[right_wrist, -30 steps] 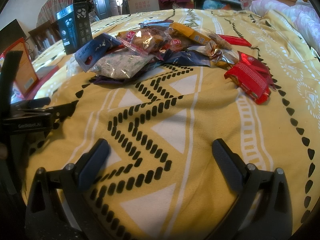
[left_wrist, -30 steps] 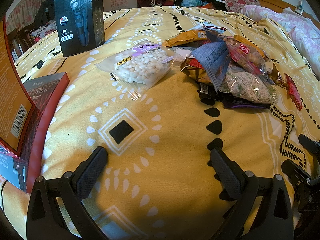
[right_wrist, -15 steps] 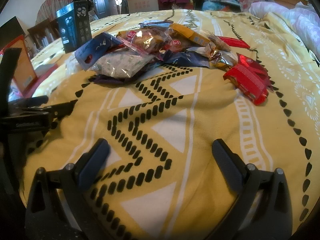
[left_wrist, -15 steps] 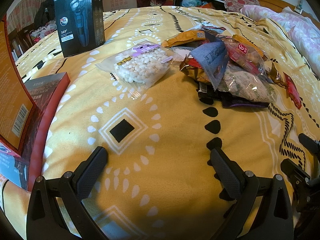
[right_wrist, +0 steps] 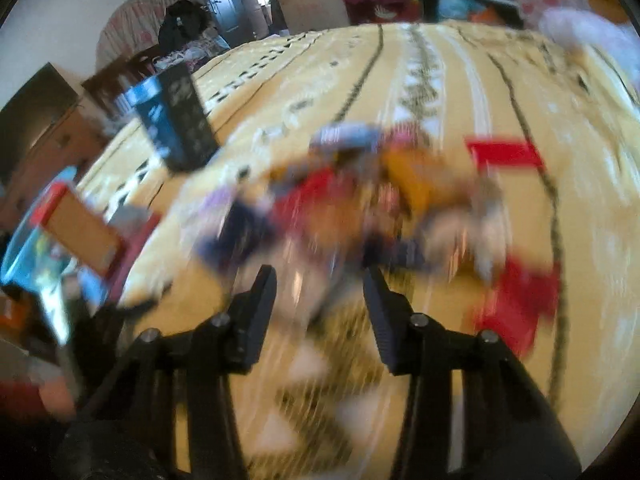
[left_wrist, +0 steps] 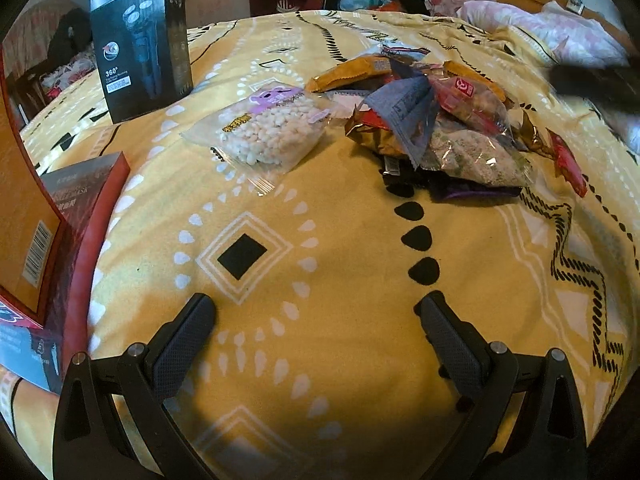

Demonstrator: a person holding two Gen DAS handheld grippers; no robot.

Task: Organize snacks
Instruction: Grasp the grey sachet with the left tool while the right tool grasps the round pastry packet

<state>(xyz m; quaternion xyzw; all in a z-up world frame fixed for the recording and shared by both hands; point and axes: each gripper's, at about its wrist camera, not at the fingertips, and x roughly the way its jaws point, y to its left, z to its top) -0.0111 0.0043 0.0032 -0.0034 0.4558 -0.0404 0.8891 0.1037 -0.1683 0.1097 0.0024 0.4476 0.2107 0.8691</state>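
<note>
The snack pile [left_wrist: 448, 128] lies mid-bed on the yellow bedspread [left_wrist: 320, 264], toward its far edge. Left gripper [left_wrist: 316, 340]: jaws released, empty. Right gripper [right_wrist: 320, 304]: jaws have just been closing, nothing between them.

Blanket [left_wrist: 320, 240]: soft matt cloth. Snack bags [left_wrist: 460, 136]: glossy crinkled plastic, foil. Box [left_wrist: 140, 40]: glossy card. Pads [left_wrist: 180, 352]: matt textured rubber.

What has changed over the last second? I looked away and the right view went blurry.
The right tool has swung up toward the snack pile, its jaws just closing partway with nothing between them. The left tool stayed put, open and empty. The bag of white candies and the pile lie untouched.
</note>
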